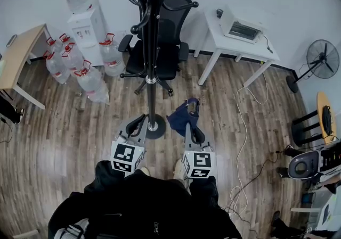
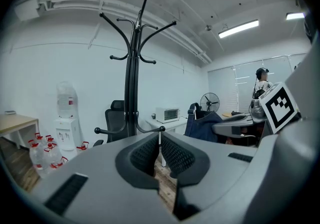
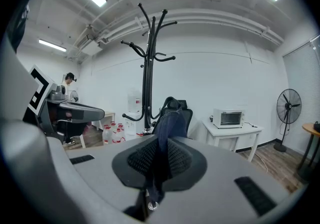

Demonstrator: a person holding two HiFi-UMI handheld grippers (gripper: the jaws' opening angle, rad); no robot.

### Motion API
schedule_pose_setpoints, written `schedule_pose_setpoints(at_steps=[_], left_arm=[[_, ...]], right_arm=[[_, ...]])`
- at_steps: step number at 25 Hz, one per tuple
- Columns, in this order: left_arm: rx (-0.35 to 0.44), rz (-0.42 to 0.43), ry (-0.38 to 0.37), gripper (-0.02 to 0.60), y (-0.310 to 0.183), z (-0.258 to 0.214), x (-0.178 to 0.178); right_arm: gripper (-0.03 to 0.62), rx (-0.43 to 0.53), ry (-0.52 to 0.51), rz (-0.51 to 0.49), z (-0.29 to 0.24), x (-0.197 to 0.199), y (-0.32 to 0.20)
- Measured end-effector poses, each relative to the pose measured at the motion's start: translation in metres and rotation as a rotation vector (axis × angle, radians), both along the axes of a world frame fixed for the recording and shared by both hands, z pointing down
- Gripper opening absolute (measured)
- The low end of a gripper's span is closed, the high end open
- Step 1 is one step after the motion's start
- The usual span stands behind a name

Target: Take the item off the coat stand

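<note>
The black coat stand (image 1: 152, 46) rises in front of me, and its hooks are bare in every view (image 2: 132, 88) (image 3: 147, 83). A dark blue bag (image 1: 183, 117) hangs off the stand, just right of its base, over the wood floor. My right gripper (image 1: 189, 125) is shut on the bag's strap (image 3: 162, 143), which runs up between the pads. The left gripper (image 1: 139, 122) sits close to the base of the pole, jaws shut with nothing between them (image 2: 159, 150). From the left gripper view the bag (image 2: 205, 123) hangs at the right.
A black office chair (image 1: 160, 46) stands behind the stand. Several water bottles (image 1: 80, 67) and a dispenser (image 1: 85, 17) are at back left, a wooden desk (image 1: 21, 51) at far left. A white table (image 1: 229, 46), a fan (image 1: 322, 59) and a floor cable (image 1: 242, 126) lie to the right.
</note>
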State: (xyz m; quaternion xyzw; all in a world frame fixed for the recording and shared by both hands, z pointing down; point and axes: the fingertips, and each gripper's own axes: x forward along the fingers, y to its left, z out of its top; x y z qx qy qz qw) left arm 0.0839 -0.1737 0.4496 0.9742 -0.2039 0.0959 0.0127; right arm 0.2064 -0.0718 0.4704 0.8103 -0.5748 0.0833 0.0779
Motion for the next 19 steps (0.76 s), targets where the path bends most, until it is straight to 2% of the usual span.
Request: schedule_pose_setpoints(at_steps=[19], left_arm=[[0.003, -0.008, 0.001, 0.032, -0.0003, -0.0023, 0.0016]], right_arm=[[0.037, 0.009, -0.004, -0.010, -0.0034, 0.0014, -0.0009]])
